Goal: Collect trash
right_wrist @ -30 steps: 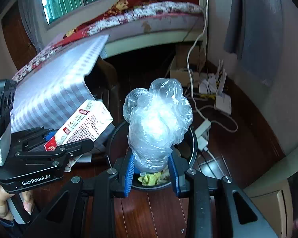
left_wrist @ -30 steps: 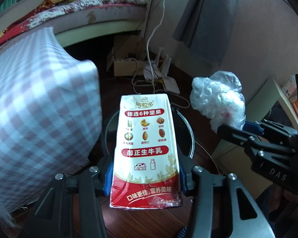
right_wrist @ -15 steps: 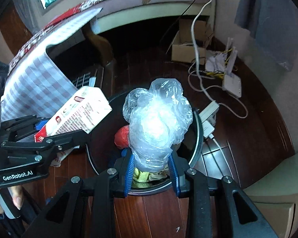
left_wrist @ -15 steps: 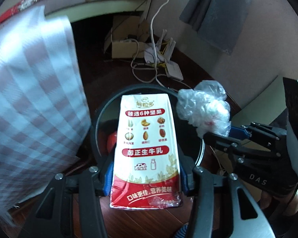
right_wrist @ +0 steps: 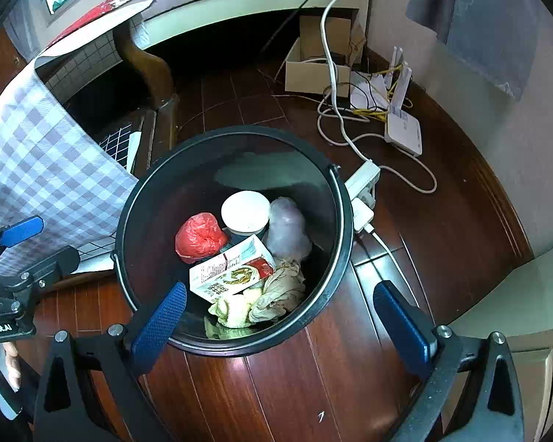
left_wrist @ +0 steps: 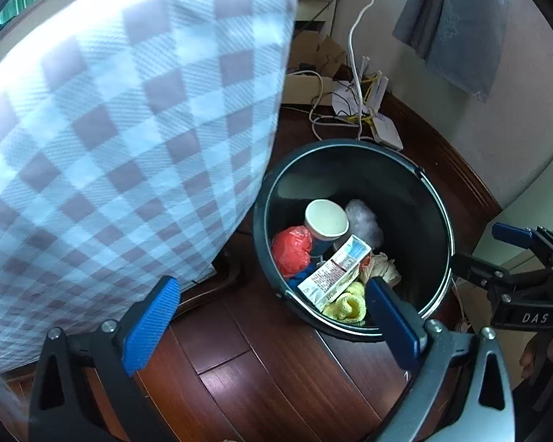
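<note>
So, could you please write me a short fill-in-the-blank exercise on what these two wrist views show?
1. The milk carton lies inside the black ____.
2. Beside the paper cup sits a crumpled plastic bag coloured ____.
3. The jaws of the right gripper have just been opening and now hold ____.
4. The cloth hanging beside the bin has a ____ pattern.

Missing words: bin; red; nothing; checked

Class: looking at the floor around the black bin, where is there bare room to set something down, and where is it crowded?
Bare floorboards lie between the bin and both grippers. Behind the bin to the right it is crowded: cables, power strip, router, cardboard box. The checked cloth crowds the left.
</note>
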`<action>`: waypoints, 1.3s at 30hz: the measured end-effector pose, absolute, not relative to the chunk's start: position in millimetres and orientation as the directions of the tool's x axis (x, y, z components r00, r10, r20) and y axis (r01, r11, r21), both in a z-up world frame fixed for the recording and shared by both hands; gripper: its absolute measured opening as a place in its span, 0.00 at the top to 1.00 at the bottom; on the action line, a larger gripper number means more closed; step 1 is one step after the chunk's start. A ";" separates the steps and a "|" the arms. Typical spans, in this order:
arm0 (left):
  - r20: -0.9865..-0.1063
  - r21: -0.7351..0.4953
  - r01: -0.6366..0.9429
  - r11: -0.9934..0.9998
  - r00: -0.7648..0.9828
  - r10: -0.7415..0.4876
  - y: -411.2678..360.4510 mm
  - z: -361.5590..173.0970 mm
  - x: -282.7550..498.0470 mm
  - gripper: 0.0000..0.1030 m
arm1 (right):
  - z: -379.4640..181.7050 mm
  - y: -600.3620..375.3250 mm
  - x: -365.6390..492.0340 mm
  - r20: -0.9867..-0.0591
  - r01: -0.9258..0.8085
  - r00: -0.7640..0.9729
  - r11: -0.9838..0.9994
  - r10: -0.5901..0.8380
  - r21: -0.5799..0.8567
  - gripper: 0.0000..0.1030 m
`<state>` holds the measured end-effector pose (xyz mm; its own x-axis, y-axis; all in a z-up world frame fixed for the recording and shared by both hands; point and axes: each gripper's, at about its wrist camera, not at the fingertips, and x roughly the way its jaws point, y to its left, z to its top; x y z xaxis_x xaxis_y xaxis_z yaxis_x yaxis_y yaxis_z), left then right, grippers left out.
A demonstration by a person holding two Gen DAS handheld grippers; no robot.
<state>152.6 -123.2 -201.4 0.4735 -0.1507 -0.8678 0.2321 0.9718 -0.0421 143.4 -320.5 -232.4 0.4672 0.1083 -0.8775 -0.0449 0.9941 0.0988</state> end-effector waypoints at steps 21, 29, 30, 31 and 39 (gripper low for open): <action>-0.822 -0.027 0.188 0.982 0.555 -0.129 -93.7 -163.1 122.1 0.01 | -186.2 -287.5 113.7 -0.818 -0.067 0.566 0.995 0.100 0.075 0.01; -0.780 -0.023 0.161 0.987 0.614 -0.118 -77.0 -125.2 106.6 0.01 | -147.2 -275.2 97.4 -0.783 -0.068 0.616 0.996 0.092 0.063 0.01; -0.776 -0.021 0.161 0.987 0.619 -0.118 -75.5 -122.1 104.8 0.01 | -141.8 -273.4 95.0 -0.779 -0.068 0.621 0.996 0.089 0.060 0.01; -0.770 -0.016 0.163 0.987 0.628 -0.116 -73.2 -116.2 101.4 0.01 | -135.9 -272.0 92.6 -0.775 -0.067 0.625 0.996 0.088 0.058 0.01; -0.737 0.003 0.139 0.990 0.670 -0.092 -58.8 -85.0 78.4 0.01 | -82.5 -256.4 71.2 -0.730 -0.061 0.678 0.997 0.081 0.055 0.01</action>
